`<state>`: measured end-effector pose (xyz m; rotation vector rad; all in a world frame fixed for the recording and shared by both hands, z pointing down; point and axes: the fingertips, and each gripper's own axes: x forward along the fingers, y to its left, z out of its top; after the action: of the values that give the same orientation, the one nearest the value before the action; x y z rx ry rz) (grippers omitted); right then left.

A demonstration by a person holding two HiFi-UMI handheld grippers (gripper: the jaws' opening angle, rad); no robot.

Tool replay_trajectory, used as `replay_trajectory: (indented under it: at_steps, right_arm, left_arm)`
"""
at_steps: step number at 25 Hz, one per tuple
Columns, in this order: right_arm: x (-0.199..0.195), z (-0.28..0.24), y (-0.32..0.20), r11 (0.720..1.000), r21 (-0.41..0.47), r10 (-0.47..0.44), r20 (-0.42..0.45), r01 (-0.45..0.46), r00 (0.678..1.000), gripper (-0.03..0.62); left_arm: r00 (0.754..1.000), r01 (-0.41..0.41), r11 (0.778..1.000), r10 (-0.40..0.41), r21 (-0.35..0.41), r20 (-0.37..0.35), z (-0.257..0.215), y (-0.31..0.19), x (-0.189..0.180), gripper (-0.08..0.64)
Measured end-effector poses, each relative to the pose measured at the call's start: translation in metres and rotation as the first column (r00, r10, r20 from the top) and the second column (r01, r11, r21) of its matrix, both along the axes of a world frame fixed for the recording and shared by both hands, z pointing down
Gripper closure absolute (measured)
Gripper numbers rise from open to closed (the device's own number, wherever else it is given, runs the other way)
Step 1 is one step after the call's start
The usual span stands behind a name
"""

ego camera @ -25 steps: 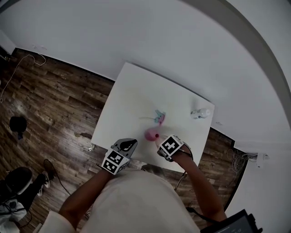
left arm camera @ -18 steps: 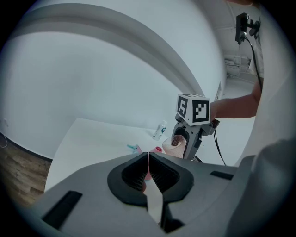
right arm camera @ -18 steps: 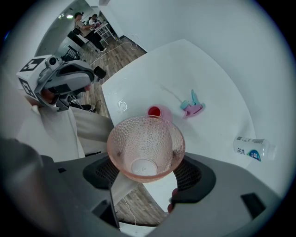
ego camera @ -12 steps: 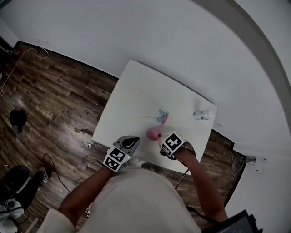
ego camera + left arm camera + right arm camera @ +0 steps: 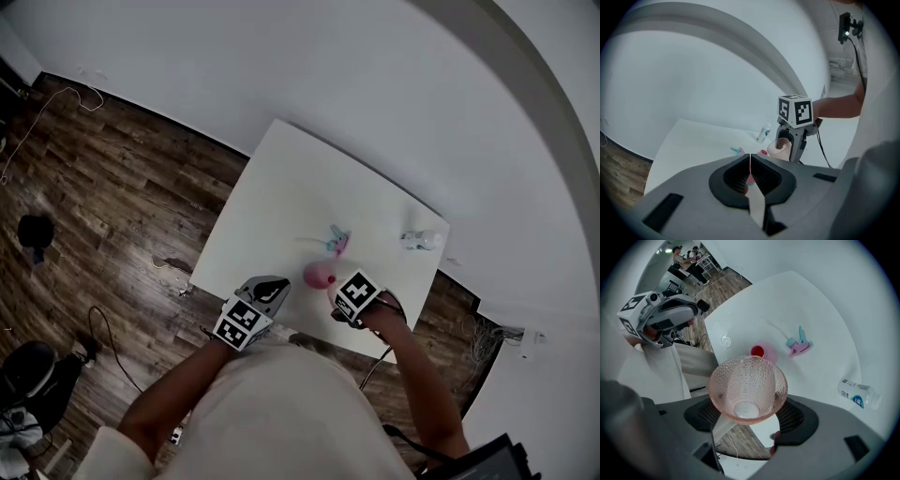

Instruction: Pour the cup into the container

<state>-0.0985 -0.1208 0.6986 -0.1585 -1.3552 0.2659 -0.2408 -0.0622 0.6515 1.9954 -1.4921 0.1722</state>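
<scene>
R hand-held gripper barely shifted, clamps dimpled cup: prob. light, brittle, slick; hold mid-wall. L hand-held gripper closed, empty.

White table on dark wood floor (cables lying abt), plain white wall behind.

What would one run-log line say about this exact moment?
right gripper: shut on pink glass cup, near pink container | left gripper: shut, empty | white table: small bottle lying down
</scene>
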Motion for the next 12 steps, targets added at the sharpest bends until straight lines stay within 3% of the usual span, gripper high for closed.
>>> replay_trajectory:
  at_steps: [12]
  right_arm:
    - [0.0028, -0.0037, 0.0030, 1.000, -0.012, -0.017, -0.038, 0.017, 0.999, 0.229]
  left_arm:
    - [1.000, 0.015, 1.000, -0.015, 0.009, -0.009, -0.0010, 0.0017, -0.0028, 0.549]
